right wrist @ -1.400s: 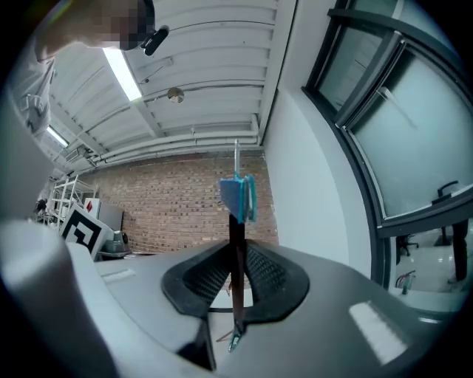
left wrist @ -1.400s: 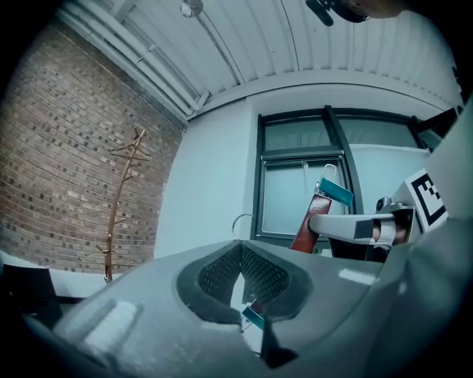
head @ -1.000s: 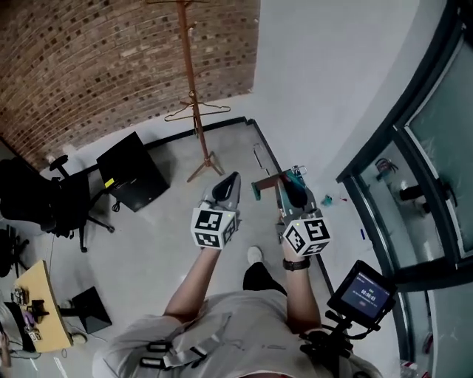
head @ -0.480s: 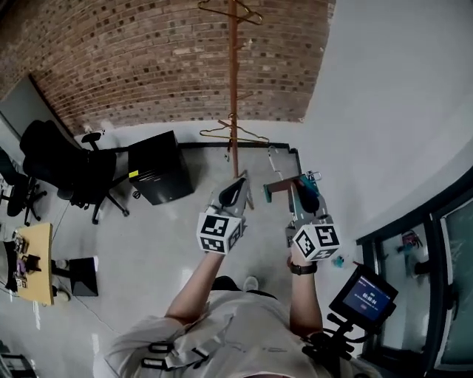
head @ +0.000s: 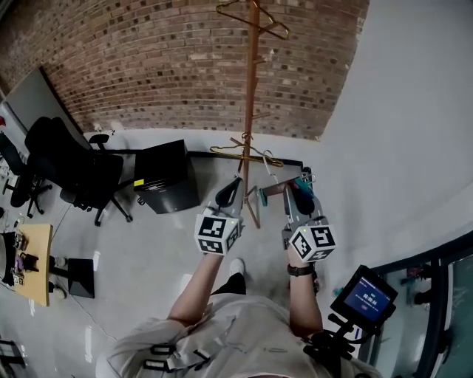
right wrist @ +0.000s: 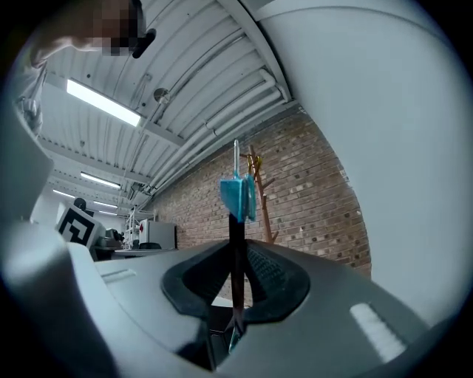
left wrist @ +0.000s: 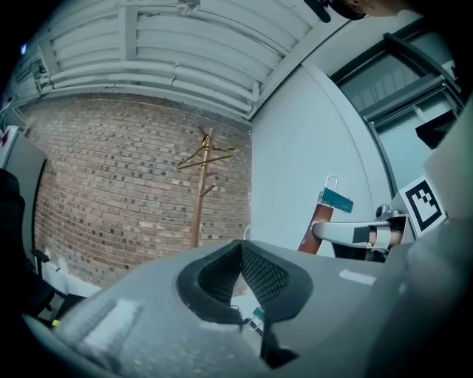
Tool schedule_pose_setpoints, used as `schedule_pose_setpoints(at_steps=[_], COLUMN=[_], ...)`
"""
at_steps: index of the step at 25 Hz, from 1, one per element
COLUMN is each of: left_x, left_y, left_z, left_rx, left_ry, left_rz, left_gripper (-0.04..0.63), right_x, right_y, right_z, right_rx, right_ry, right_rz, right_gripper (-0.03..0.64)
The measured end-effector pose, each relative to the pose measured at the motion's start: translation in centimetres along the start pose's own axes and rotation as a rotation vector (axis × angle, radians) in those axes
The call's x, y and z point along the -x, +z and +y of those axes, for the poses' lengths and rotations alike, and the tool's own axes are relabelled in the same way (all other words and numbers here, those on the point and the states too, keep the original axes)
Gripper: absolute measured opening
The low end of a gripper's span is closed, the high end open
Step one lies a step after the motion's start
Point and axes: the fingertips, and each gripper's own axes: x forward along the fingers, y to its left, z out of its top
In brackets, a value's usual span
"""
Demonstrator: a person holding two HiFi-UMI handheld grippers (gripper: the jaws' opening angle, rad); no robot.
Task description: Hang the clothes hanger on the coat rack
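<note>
A tall wooden coat rack [head: 253, 111] stands before the brick wall, straight ahead of both grippers. It carries a thin metal hanger [head: 250, 153] at mid height and another near its top [head: 255, 18]. My right gripper [head: 295, 188] is shut on a brown wooden clothes hanger [head: 272, 189] with teal clips, held just right of the pole. In the right gripper view that hanger [right wrist: 236, 221] stands edge-on between the jaws, with the coat rack [right wrist: 260, 192] behind. My left gripper [head: 235, 181] is shut and holds nothing; its view shows the coat rack [left wrist: 199, 192] and the held hanger [left wrist: 327, 212].
A black cabinet [head: 166, 176] sits on the floor left of the rack, with a black office chair [head: 74, 170] further left. A white wall [head: 399, 133] runs along the right. A wooden desk [head: 33, 258] is at far left, and a small screen [head: 363, 294] at my lower right.
The view has swung toward the brick wall and the coat rack has come closer, now straight ahead of the grippers. The right gripper keeps hold of the hanger.
</note>
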Motion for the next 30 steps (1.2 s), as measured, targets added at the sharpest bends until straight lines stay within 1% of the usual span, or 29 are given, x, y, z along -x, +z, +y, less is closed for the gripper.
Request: schedule_pose_setpoints(at_steps=[3,6,8,11,12,13,15,17,18,21,25,28,30], left_x=[-3.6,-6.9,-8.4,-9.5,-9.9,-10.3,-11.5,-12.8,-13.5,-15.0,-16.2,-18.4,-18.8], left_y=[0.6,2.3,3.3,4.5,4.7,4.7,4.0,3.6,3.6,4.2,5.2,4.6,4.0], left_z=[2.5,4.9,6.5,9.3,10.1,10.8,11.7,11.5,11.5,11.9,12.2,13.3,13.4], left_rx=[0.020,0.004,-0.041,-0.149,-0.163,-0.161,-0.124,-0.081,-0.071,-0.069,-0.083,-0.071,-0.063], left_ry=[0.018,0.022,0.038,0.084,0.096,0.107,0.116,0.108,0.109,0.125,0.150,0.183,0.196], left_rz=[-0.023,-0.068,-0.086,-0.098,-0.101,-0.099,-0.078,-0.063,-0.063,-0.063,-0.084,-0.071,-0.061], left_gripper=[-0.002,-0.002,-0.001,0.000,0.000,-0.001,-0.001,-0.001,0.000,0.000,0.000,-0.001,-0.002], right_x=[-4.1,-8.4,-10.9,-14.4,-15.3,-16.1,-17.3,-18.5,-19.2,-21.7,-23.8,-26.1,-26.5], right_y=[0.0,0.4,0.8,1.6,1.8,1.7,1.3,1.2,1.4,2.1,3.8,5.1,5.9], right_z=[-1.6,-2.9,-3.5,-3.5,-3.4,-3.3,-3.7,-4.7,-5.4,-7.2,-9.3,-11.3,-11.8], right_rx=[0.018,0.031,0.039,0.056,0.061,0.061,0.045,0.026,0.014,-0.051,-0.082,-0.155,-0.190], right_ry=[0.031,0.044,0.054,0.077,0.089,0.101,0.119,0.133,0.140,0.157,0.187,0.229,0.254], right_rz=[0.008,-0.003,-0.008,-0.024,-0.027,-0.026,-0.013,-0.007,-0.011,-0.024,-0.064,-0.101,-0.121], right_gripper=[0.061,0.061,0.061,0.061,0.061,0.061,0.061,0.061,0.061,0.061,0.061,0.061,0.061])
